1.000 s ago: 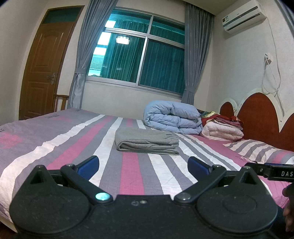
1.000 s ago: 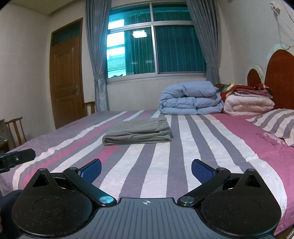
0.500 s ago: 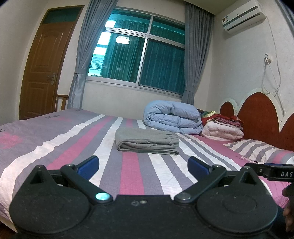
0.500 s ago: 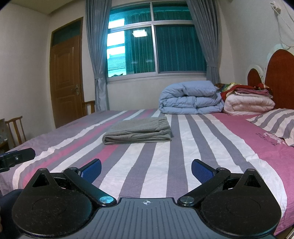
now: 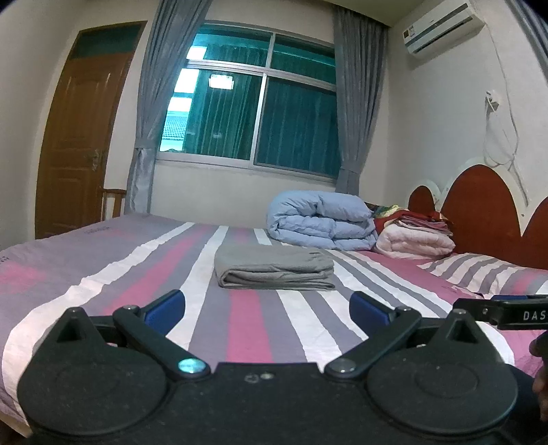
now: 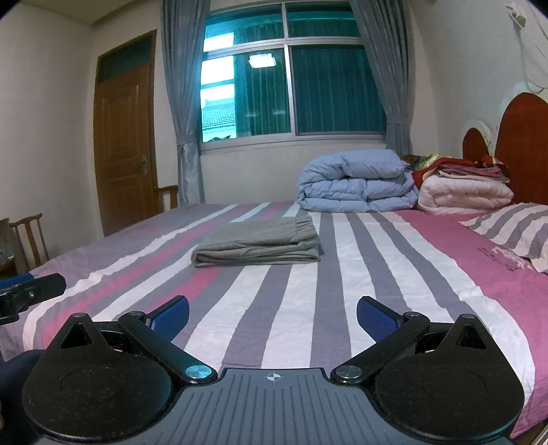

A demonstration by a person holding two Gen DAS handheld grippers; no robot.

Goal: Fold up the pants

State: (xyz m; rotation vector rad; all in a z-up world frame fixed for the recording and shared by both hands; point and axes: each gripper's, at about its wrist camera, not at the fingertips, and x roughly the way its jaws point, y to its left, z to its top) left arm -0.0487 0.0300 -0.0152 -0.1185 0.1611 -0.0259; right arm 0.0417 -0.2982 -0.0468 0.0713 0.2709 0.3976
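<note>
Wooden door (image 5: 78, 137) at far left, shut. Curtained window (image 5: 260, 113) beyond the bed's far edge. Striped bed (image 5: 144, 267) across the whole lower field, pink, grey and white bands. Left gripper (image 5: 267, 308) low over the near edge, blue pads (image 5: 164, 306) spread wide apart, nothing between them. Pants (image 5: 274, 267) grey, folded into a flat rectangular stack, lying mid-bed, well ahead of the left gripper and roughly centred on its gap, untouched. Blue duvet (image 5: 322, 222) rolled, behind and right of pants. Pink blanket pile (image 5: 414, 239) just beside duvet, against red headboard (image 5: 479, 202). Striped pillow (image 5: 479, 270) at right. Air conditioner (image 5: 441, 25) high on right wall. Right gripper (image 6: 272, 315) likewise low at near edge, pads (image 6: 376, 316) wide apart, empty. Pants (image 6: 257, 243) in right wrist view ahead and slightly left of the gap, well apart from it. Chair (image 6: 29, 236) at far left of that view.
</note>
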